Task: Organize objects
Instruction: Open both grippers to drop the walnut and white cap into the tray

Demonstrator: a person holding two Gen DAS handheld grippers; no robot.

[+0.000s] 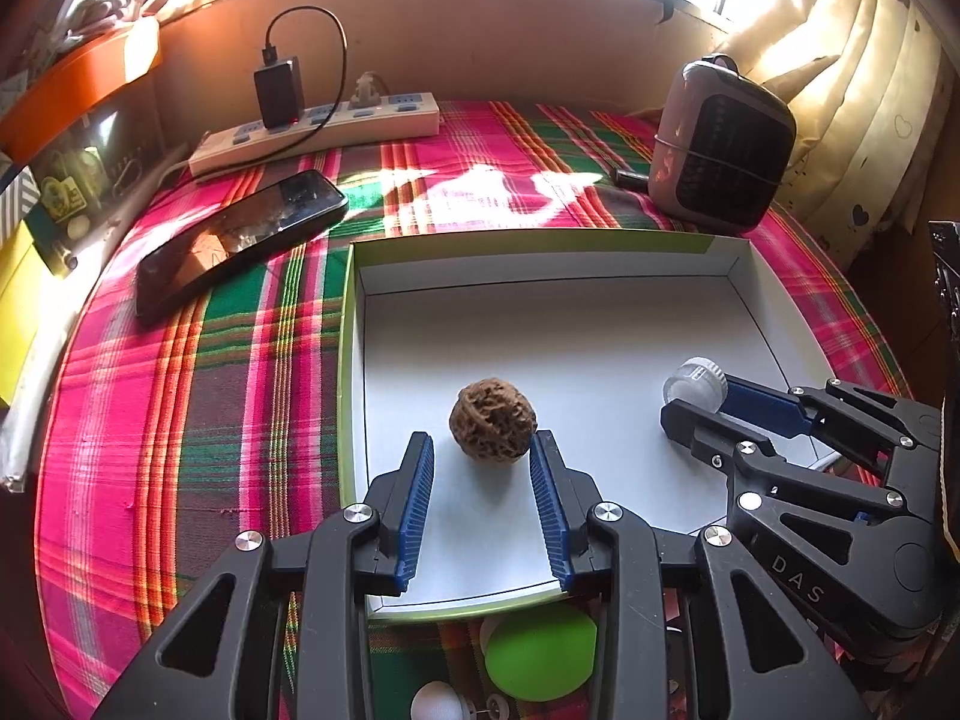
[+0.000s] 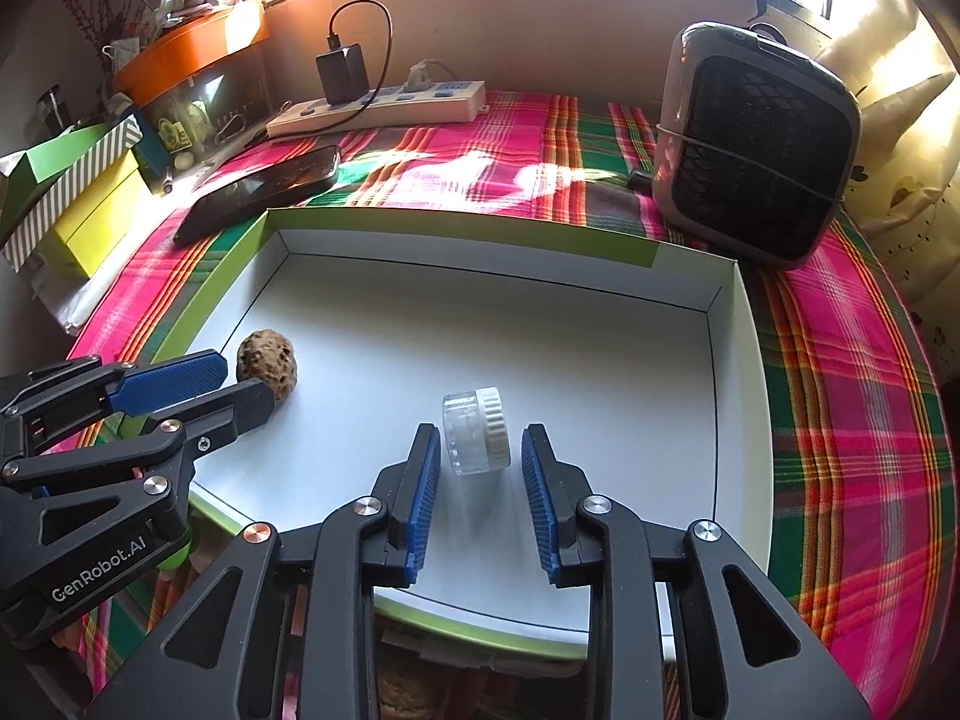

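Both open: right gripper (image 2: 477, 480) around lying clear jar (image 2: 477, 429), left gripper (image 1: 480, 483) beside walnut (image 1: 492, 420); may roll if bumped.

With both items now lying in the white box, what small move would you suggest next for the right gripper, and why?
Probably lift the right gripper straight back. Its jaws stand apart on either side of the clear jar, with a gap to each pad, and the jar lies on its side on the floor of the white box. The left gripper likewise stands open around the walnut.
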